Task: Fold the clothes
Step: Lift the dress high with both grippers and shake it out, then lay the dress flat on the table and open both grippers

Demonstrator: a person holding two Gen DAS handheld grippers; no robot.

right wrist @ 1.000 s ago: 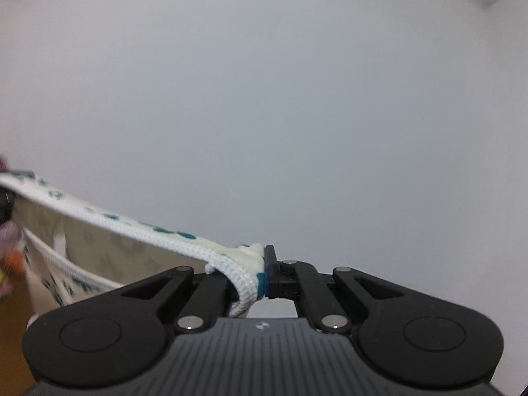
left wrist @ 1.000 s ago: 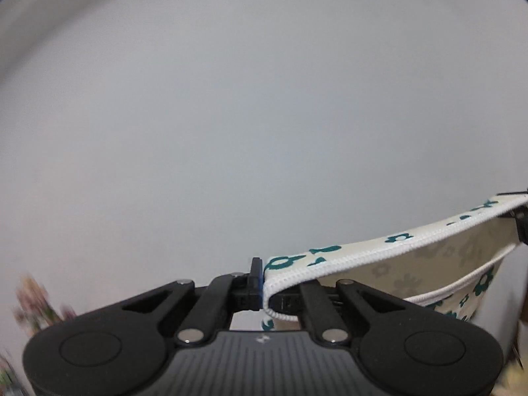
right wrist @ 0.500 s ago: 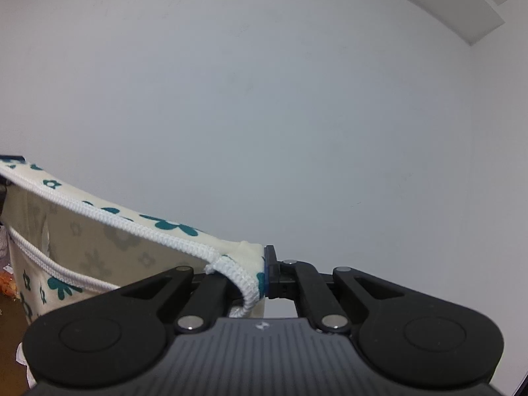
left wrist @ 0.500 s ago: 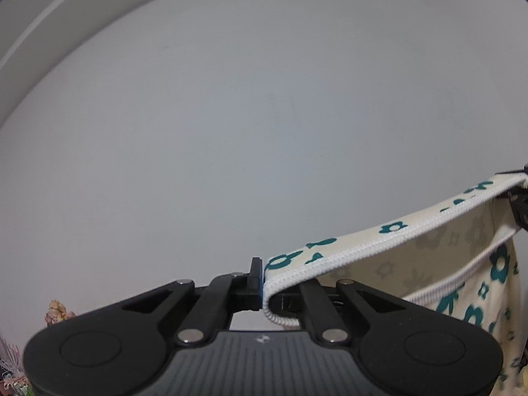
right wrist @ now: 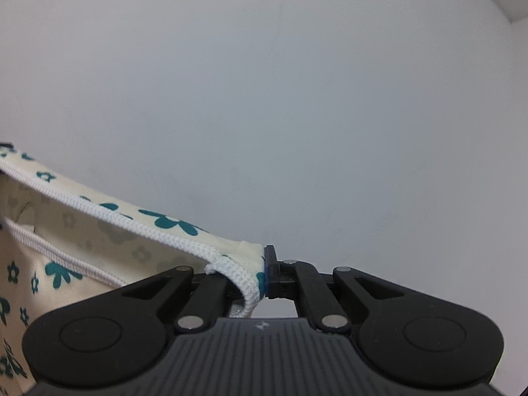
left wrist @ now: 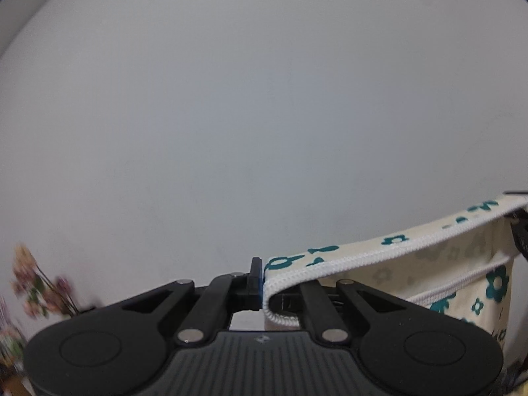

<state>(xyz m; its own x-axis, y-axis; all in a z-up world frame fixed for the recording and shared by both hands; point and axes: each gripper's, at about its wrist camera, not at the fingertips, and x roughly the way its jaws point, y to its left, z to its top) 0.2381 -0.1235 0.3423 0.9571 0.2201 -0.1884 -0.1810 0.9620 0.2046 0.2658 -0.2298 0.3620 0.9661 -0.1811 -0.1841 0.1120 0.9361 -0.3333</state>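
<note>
A cream garment with teal flowers and a white ribbed hem [left wrist: 429, 257] hangs stretched between both grippers, held up in front of a plain wall. My left gripper [left wrist: 263, 283] is shut on one corner of its hem; the cloth runs off to the right. In the right wrist view the same garment [right wrist: 99, 231] runs off to the left, and my right gripper [right wrist: 262, 275] is shut on the other corner. The lower part of the garment hangs below both views and is hidden.
A plain light grey wall [left wrist: 264, 115] fills both views. Blurred pink flowers [left wrist: 36, 283] show at the lower left of the left wrist view. A white ceiling edge [right wrist: 514, 3] shows at the top right of the right wrist view.
Both grippers tilted up then back down a little with the garment still held taut between them. The flowers at lower left came further into the left view.
</note>
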